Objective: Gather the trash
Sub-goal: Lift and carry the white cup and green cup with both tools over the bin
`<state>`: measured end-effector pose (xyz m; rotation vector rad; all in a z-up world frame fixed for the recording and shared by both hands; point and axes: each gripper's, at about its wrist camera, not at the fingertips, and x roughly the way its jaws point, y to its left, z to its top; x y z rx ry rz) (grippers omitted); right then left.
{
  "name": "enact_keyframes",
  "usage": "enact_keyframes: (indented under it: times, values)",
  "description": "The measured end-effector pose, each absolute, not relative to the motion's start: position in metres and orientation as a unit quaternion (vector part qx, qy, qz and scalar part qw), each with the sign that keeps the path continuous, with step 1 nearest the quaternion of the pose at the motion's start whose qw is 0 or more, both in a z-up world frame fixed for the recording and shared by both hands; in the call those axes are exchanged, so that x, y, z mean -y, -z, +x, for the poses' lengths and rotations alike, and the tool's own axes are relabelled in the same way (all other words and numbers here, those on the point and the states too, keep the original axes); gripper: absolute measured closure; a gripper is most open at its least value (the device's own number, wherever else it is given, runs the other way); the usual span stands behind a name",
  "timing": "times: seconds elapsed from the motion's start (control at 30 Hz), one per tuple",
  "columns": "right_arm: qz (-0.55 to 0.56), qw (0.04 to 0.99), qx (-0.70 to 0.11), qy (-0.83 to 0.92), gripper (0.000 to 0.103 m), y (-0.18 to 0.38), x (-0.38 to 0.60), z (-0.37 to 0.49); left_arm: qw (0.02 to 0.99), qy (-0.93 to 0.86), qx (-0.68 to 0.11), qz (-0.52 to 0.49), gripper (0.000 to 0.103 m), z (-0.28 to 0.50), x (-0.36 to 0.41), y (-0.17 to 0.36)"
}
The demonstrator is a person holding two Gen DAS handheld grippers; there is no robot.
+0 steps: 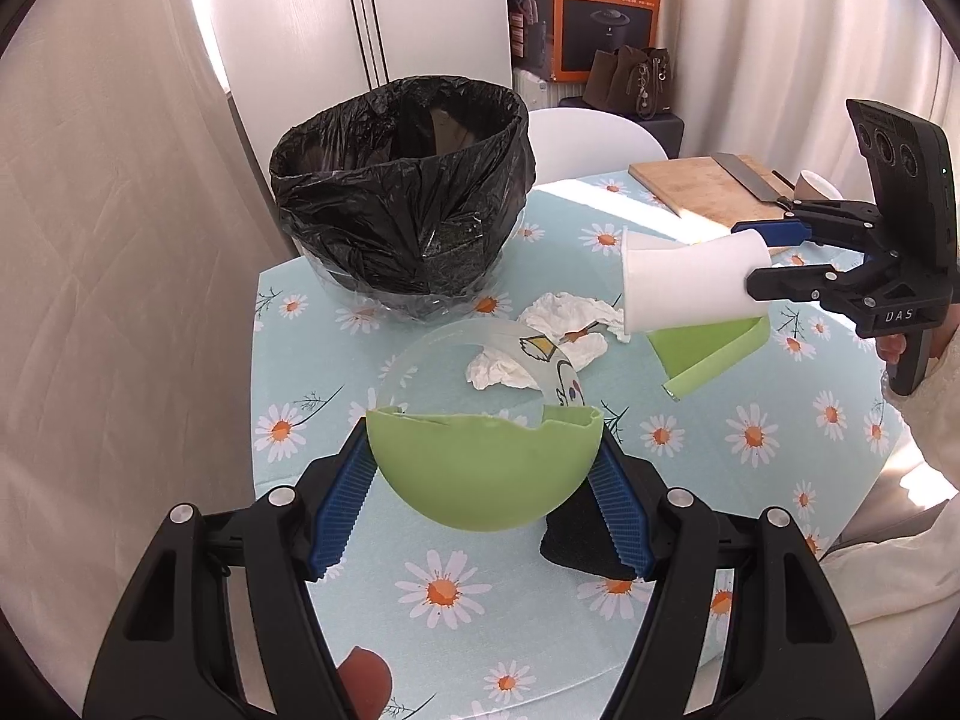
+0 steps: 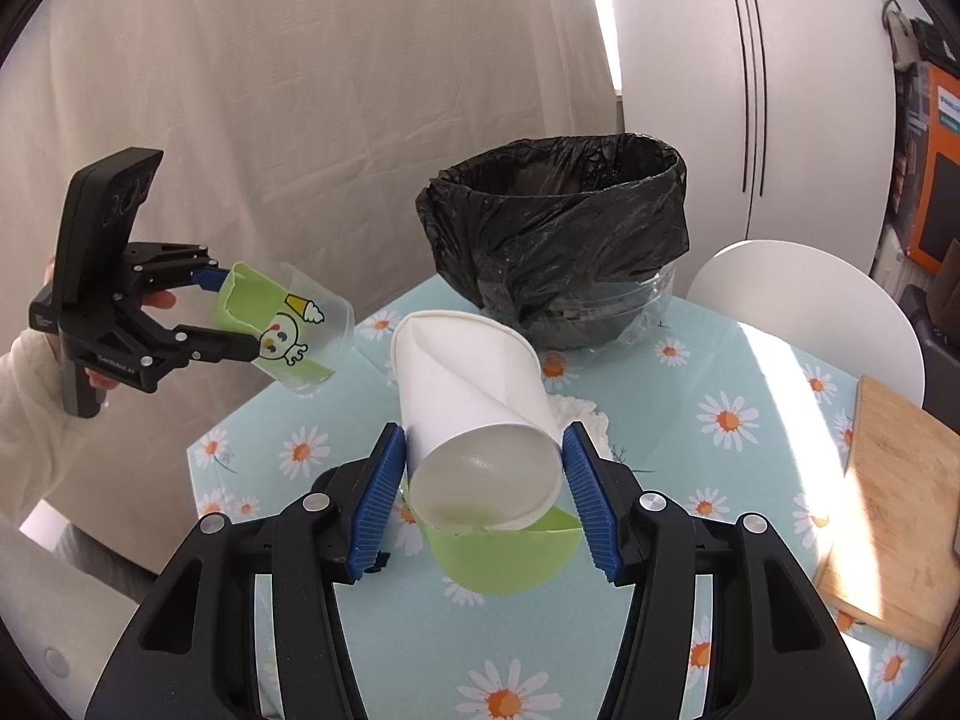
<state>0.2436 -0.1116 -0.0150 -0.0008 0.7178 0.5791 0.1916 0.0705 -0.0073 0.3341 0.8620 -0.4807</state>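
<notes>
1. Left wrist view, far left: the bin, lined with a black bag, stands on the far side of the counter with its mouth open. It is the target for both cups.
2. Near centre, the left hand-held gripper is clamped on a clear plastic cup with a torn green sleeve, blue pads pressing its two sides. The cup is in the air, above the counter and short of the bin.
3. Risk there: the pads hold a rounded, thin wall near the base. I judge it could pivot or slip out if tilted sharply, landing on the counter instead of in the bag.
4. Just beyond it, crumpled tissues lie on the counter, not yet collected.
5. To the right, the right hand-held gripper grips a white paper cup, lying on its side, mouth toward the bin. In the right wrist view the cup looks squashed, and a green scrap hangs below it between the pads.
6. Risk: whether the scrap is pinched or only resting I cannot tell; it may drop early.
7. Both cups approaching one opening together could collide or catch the loose bag rim and pull it inward.
</notes>
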Motion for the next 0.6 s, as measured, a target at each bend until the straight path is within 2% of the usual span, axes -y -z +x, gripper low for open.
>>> enact_keyframes:
  times: [0.6]
  values:
    - [0.061,0.911,-0.296,-0.282,0.052,0.005,0.134,0.236,0.883,0.19,-0.388,0.18,0.034,0.165,-0.075,-0.035]
